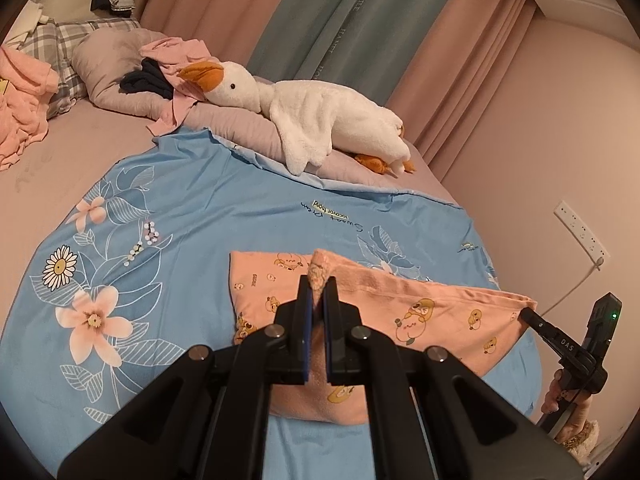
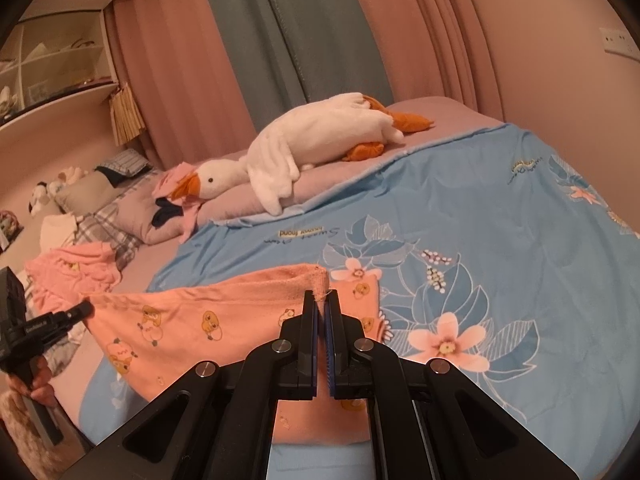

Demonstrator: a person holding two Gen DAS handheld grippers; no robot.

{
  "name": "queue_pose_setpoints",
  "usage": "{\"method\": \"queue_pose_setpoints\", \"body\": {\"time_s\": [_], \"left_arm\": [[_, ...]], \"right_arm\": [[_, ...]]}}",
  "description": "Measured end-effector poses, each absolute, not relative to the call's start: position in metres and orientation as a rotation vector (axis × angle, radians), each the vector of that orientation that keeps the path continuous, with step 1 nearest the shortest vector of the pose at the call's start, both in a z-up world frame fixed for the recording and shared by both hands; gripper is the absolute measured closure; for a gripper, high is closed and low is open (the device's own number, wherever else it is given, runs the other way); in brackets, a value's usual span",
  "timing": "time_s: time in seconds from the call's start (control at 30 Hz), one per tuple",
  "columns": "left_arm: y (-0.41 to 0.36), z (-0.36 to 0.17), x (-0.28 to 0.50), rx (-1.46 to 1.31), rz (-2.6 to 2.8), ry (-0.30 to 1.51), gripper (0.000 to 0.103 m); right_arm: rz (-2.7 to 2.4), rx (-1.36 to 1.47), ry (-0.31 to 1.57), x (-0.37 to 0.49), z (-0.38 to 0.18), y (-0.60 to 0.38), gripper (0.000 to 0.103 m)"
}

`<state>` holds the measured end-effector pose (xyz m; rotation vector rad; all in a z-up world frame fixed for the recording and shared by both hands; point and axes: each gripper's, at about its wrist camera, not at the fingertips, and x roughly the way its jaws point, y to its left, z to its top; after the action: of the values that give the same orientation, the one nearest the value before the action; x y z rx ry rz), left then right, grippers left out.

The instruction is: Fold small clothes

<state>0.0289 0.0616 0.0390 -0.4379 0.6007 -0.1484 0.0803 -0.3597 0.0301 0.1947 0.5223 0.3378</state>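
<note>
A small pink garment [image 1: 420, 312] printed with yellow cartoon figures is stretched between my two grippers just above the blue floral bedspread [image 1: 168, 216]. My left gripper [image 1: 319, 280] is shut on one corner of it. My right gripper [image 2: 321, 300] is shut on the opposite corner of the garment [image 2: 192, 316]. The right gripper also shows at the far right of the left wrist view [image 1: 527, 314], and the left gripper at the far left of the right wrist view [image 2: 82, 308]. The garment's lower part rests on the bedspread.
A white plush goose [image 1: 320, 116] lies on mauve pillows at the back. Another pink garment [image 2: 72, 272] lies crumpled at the left, with plaid pillows [image 1: 60, 52] and folded clothes beyond. Curtains [image 2: 280, 48] hang behind the bed. A wall socket [image 1: 580, 232] with a cable is at the right.
</note>
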Motion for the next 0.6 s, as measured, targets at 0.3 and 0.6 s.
{"method": "queue_pose_setpoints", "body": {"time_s": [0.3,0.6], "left_arm": [[0.062,0.043,0.044,-0.440,-0.138,0.602,0.099],[0.063,0.043,0.071,-0.438,-0.143,0.615,0.099]], "right_arm": [[0.348,0.201,0.521,0.095,0.033,-0.360,0.099],[0.349,0.202,0.528,0.114,0.035,-0.360,0.099]]}}
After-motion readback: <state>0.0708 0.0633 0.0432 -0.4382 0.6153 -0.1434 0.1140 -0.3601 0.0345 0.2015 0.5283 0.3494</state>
